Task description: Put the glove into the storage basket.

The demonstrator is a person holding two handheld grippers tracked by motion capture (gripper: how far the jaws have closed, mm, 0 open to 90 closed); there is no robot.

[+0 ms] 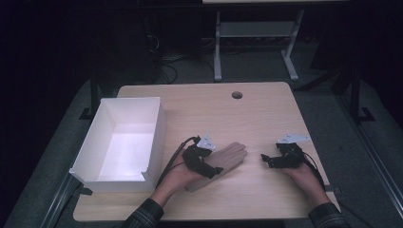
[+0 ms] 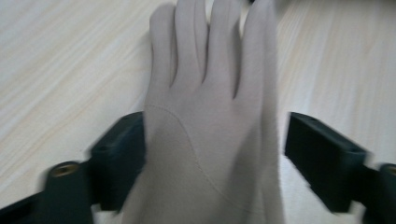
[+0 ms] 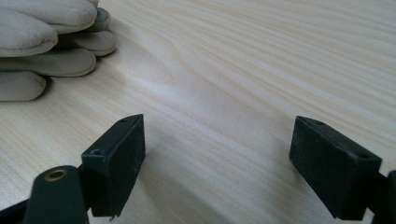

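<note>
The left gripper (image 1: 215, 170) is seen from above near the middle of the table, held in the person's left hand (image 1: 178, 176). Its jaws are spread wide, and a pale beige glove (image 2: 210, 130) lies flat between them. In the left gripper view, the left jaw is seen at the glove's edge, while a gap is left between the right jaw and the cloth, so the glove is not clamped. The glove's fingers are pointed away from the gripper, and its cuff end is toward the person.

The right gripper (image 1: 264, 158) is held well apart to the right, low over bare wood, in the right hand (image 1: 300, 175). Its jaws are also spread wide, with nothing between them. In the right gripper view, the glove's fingertips can be seen at the upper left, clear of those jaws.

The glove is laid on a light wooden table (image 1: 256, 118), slightly left of centre and near the front edge. A white open-topped box (image 1: 121, 142) is placed at the table's left edge, beside the left forearm. A small round hole (image 1: 236, 95) is set into the tabletop near the far edge. Plaid sleeves are seen at the bottom of the high view.
</note>
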